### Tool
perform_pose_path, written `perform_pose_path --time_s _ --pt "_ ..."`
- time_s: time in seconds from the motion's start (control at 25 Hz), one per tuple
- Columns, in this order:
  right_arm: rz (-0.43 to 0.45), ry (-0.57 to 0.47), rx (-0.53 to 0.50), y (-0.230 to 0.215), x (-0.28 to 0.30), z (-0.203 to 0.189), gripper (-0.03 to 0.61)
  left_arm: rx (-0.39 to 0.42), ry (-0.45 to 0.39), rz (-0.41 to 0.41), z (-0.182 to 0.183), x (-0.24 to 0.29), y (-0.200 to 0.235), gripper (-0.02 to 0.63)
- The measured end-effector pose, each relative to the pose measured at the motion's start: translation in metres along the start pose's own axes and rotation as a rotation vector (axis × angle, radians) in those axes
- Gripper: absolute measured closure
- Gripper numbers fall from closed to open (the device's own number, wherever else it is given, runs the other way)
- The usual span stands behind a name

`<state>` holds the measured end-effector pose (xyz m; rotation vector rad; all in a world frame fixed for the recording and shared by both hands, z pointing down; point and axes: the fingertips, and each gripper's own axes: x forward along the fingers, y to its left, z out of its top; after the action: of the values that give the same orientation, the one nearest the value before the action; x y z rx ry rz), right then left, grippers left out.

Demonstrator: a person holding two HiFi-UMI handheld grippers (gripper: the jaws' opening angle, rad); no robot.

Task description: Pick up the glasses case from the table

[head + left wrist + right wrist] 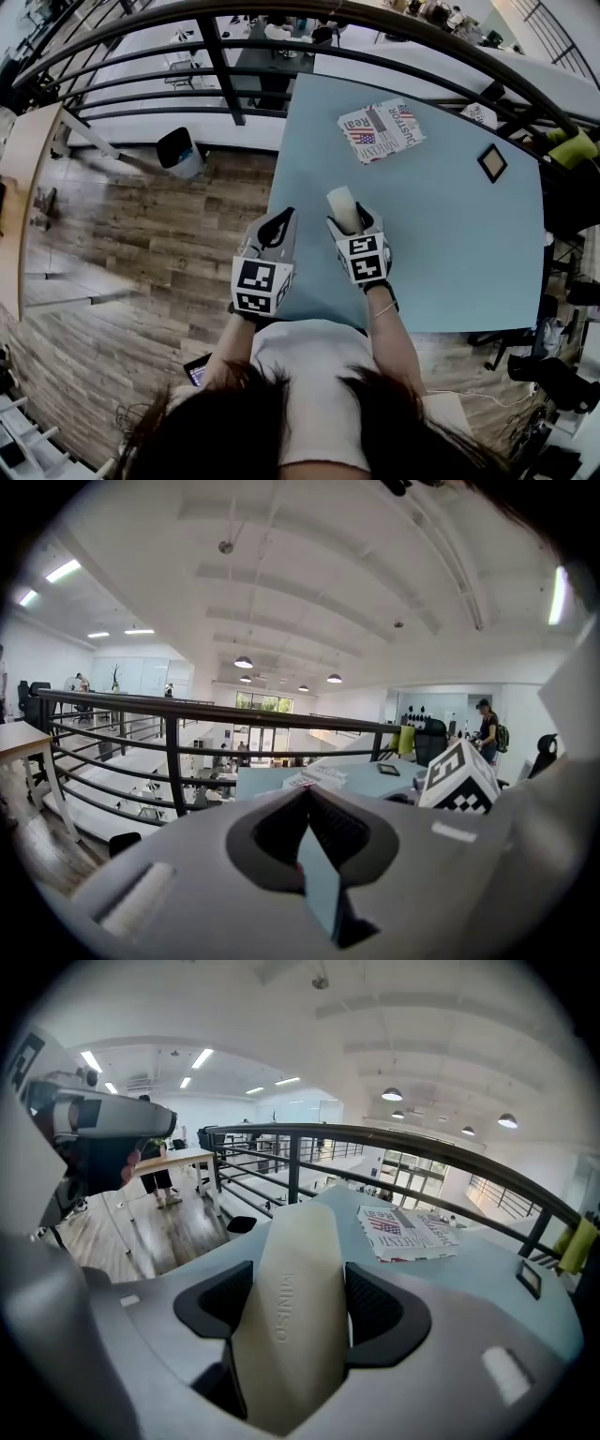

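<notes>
The case (291, 1269) is clamped in the right gripper (298, 1312): one dark pad (220, 1305) on each long side, and the rounded nose pokes out past the fingertips. It looks lifted just clear of the table (450, 244), over the near-left part of the top. The jaws stand pretty wide because the case fills the whole gap.

The case is a smooth cream shell, long and domed, matte, with some lettering pressed into the top. The pads are black with a fine ribbed grip, and the gripper bodies are plain grey plastic.

The left gripper (307, 795) is right at the table's left edge with its jaws shut tip to tip, gripping nothing.

The table is a flat pale blue slab. A printed paper (380, 129) lies toward the table's far edge and a small dark square frame (491, 162) toward its right side. Both are well apart from the case, with loads of bare top between. A black tube railing (216, 56) runs just past the table's far edge. There's wood floor (141, 244) off the table's left side, with a black bin (178, 150) by the rail.
</notes>
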<state>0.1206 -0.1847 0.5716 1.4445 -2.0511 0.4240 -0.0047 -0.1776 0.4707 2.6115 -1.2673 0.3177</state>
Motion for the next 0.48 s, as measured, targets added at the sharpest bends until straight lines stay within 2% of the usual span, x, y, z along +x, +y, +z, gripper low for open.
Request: perform_pose_path --time_s 0.48 --pt "-0.114 -0.163 -0.016 -0.032 -0.060 0.038 0.268 0.048 -0.039 -0.020 0.021 -0.006 -0.016 0.555"
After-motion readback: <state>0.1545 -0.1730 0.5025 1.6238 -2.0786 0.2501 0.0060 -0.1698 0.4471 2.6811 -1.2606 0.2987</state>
